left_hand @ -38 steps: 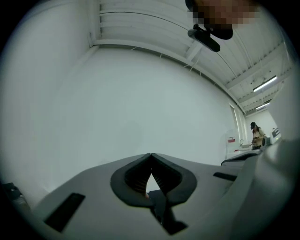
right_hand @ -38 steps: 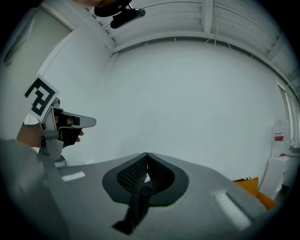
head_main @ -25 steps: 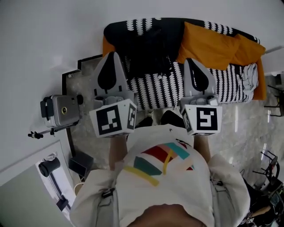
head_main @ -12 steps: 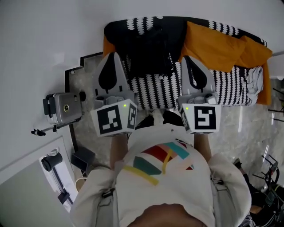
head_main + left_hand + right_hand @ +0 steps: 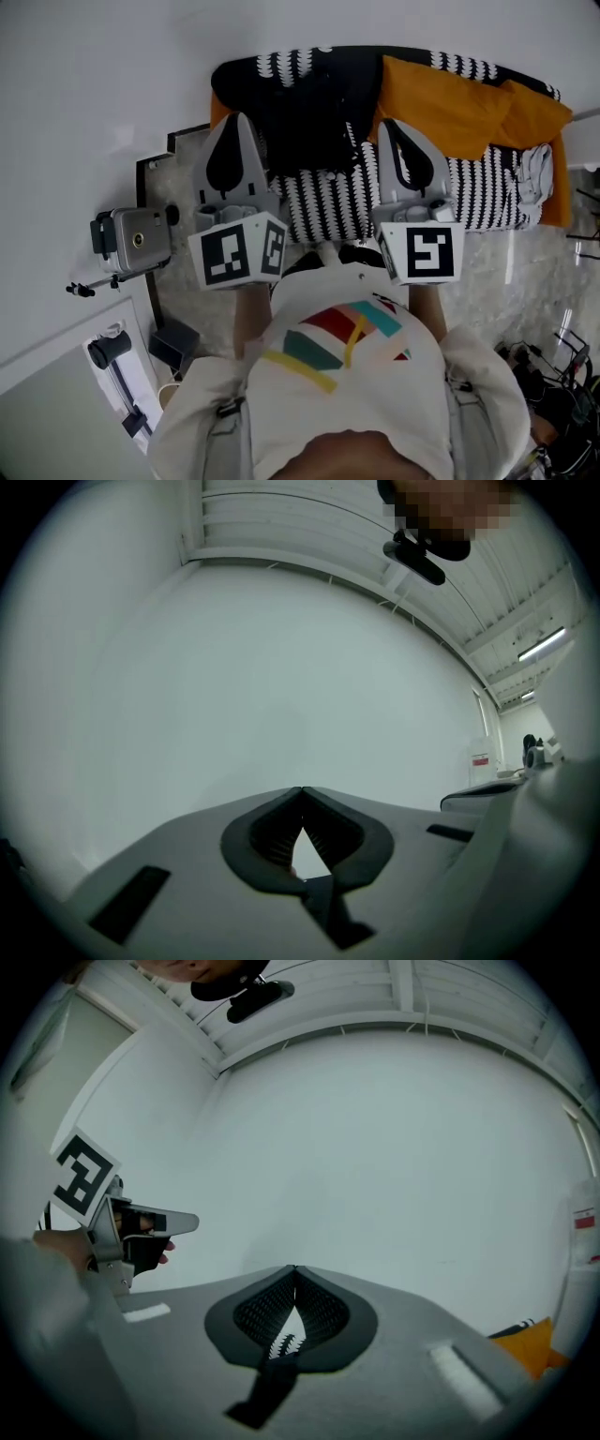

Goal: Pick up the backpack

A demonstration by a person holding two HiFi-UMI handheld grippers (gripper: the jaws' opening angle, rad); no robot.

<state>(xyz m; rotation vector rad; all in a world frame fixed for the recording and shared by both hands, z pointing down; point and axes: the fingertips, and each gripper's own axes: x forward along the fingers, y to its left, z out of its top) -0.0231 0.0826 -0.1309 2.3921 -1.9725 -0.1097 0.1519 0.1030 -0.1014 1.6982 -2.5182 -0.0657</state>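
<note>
The left tool (image 5: pixel 236 120) is closed, its jaws meeting at the tips with nothing between them. The right tool (image 5: pixel 388 125) is closed and empty too. Both point level toward a bare white wall (image 5: pixel 112 66). The marker cube (image 5: pixel 239 258) at the rear of each carries black-and-white square patterns but no letters.

In the head view the black backpack (image 5: pixel 314 117) lies between the 2 tools and beyond them, on a black-and-white patterned cover (image 5: pixel 337 192). Neither tool touches it, and nothing stands between them and it.

Just right of the backpack, orange cloth (image 5: pixel 441 94) is heaped on the cover. A pale grey bundle (image 5: pixel 532 169) sits at the cover's far right end. Left of the left tool is a grey camera on a tripod (image 5: pixel 131 239), over the marbled floor (image 5: pixel 497 272).

In the right gripper view a small red-and-white sign (image 5: pixel 585 1220) shows on the wall, too small to read.
</note>
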